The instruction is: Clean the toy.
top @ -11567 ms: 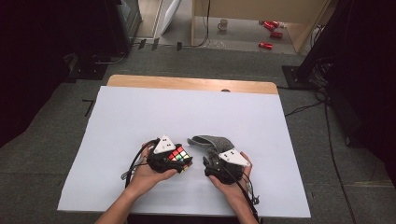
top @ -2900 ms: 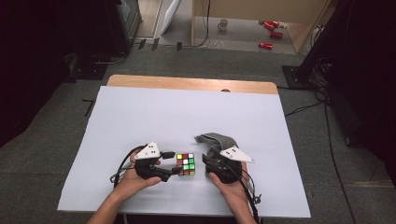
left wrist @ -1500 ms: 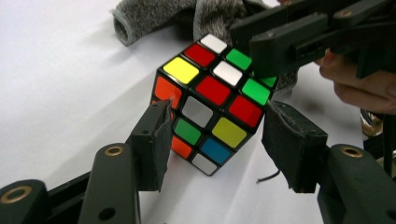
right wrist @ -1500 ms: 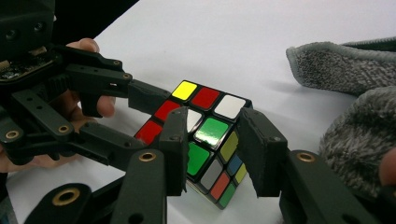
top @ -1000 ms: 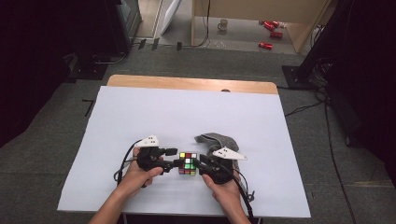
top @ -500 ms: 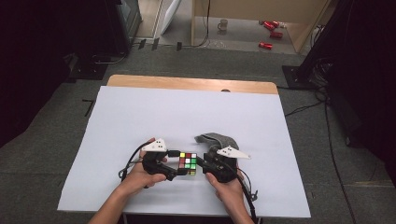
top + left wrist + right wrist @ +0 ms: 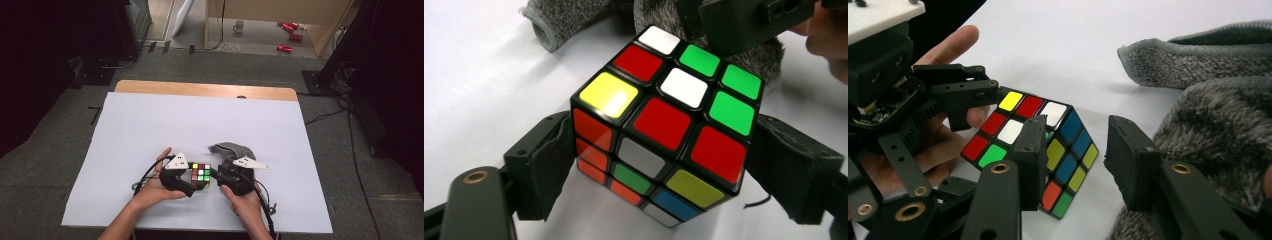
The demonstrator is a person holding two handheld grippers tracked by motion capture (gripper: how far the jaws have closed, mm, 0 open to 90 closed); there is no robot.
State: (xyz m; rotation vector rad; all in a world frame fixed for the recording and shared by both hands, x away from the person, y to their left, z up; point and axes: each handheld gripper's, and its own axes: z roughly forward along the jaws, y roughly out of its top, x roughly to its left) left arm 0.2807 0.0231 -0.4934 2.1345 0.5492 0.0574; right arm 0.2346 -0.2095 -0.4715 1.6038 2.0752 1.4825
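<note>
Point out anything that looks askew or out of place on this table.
The Rubik's cube sits tilted on an edge between the left gripper and right gripper, its colours scrambled. A grey knitted cloth lies crumpled just behind it. Red cans lie scattered on the floor beyond the table.

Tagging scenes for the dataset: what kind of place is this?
Probably a lab or studio recording space: a white-covered table on grey carpet, loose floor cables, dark equipment stands around the edges.

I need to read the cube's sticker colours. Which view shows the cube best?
The left gripper view: the cube is close, with three faces sharp. The right gripper view has a jaw covering part of it; the high view shows it small.
</note>
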